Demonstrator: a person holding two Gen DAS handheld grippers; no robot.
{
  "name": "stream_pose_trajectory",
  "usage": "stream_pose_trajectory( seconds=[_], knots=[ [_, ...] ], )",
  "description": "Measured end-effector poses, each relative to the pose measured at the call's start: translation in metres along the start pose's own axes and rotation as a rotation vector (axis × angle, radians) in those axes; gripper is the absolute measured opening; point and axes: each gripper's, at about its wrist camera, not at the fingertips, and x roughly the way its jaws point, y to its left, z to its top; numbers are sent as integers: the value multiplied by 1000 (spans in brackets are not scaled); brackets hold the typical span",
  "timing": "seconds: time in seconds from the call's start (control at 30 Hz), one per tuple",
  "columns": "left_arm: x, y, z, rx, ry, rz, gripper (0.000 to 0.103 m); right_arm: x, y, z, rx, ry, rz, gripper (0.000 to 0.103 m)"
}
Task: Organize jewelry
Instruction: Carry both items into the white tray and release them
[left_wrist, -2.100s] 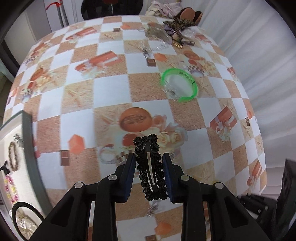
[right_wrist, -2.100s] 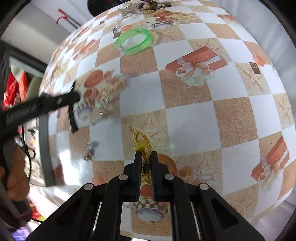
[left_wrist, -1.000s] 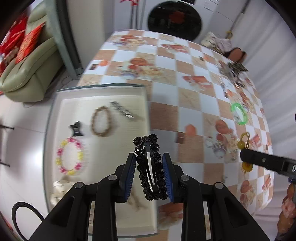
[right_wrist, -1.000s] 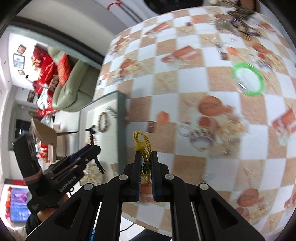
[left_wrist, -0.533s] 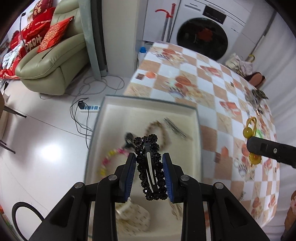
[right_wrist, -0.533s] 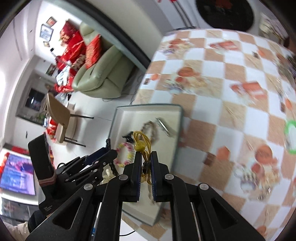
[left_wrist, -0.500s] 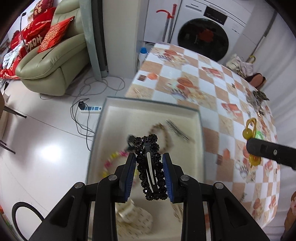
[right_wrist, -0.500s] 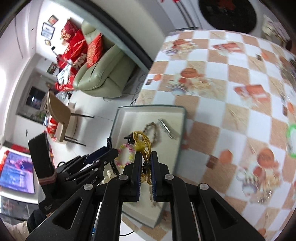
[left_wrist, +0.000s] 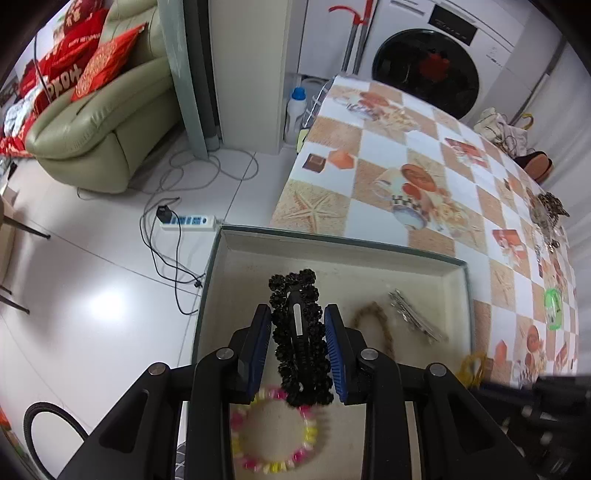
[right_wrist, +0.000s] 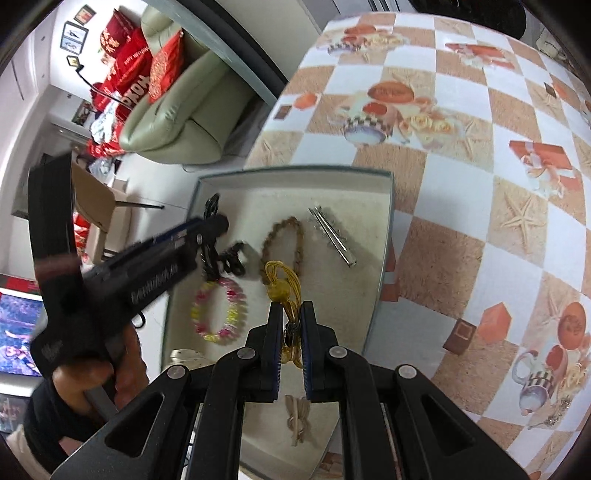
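Both grippers have swung from the tablecloth to above the tray (left_wrist: 458, 263). The left gripper (left_wrist: 297, 334) pinches a black beaded hair clip (left_wrist: 298, 332); the right gripper (right_wrist: 291, 328) pinches a yellow cord (right_wrist: 282, 284). Releasing carelessly could tangle either with the pink-yellow bracelet (right_wrist: 218, 314) inside the tray.

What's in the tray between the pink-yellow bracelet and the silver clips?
The brown bead bracelet lies between the pink-yellow bracelet and silver clips; right wrist view.
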Motion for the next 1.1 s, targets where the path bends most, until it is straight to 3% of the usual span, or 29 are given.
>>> stream_pose_trajectory(
  seconds=[0.33,0.67,0.73,0.8,0.87,0.97,1.0,1.03,1.1],
  knots=[
    [28,3,5,8,42,31,35,38,-4,-6,8,61,-63,10],
    [34,2,3,18,65,95,36,47,-9,-6,-10,69,-92,13],
    [33,2,3,19,62,97,36,46,-8,-5,-12,70,-78,19],
    [31,1,3,19,55,110,36,45,-6,-4,-13,67,-53,36],
    [29,0,3,21,50,115,36,41,-2,-3,-23,56,-44,47],
    [28,-2,3,27,55,113,36,31,-1,-6,-23,43,-28,47],
    [27,-4,3,32,55,114,43,25,-2,-8,-20,34,-18,47],
    [26,-5,3,35,56,113,72,21,1,-9,-18,29,-15,47],
    [20,-9,2,39,23,125,90,8,-1,-13,-14,10,-2,48]
  ],
)
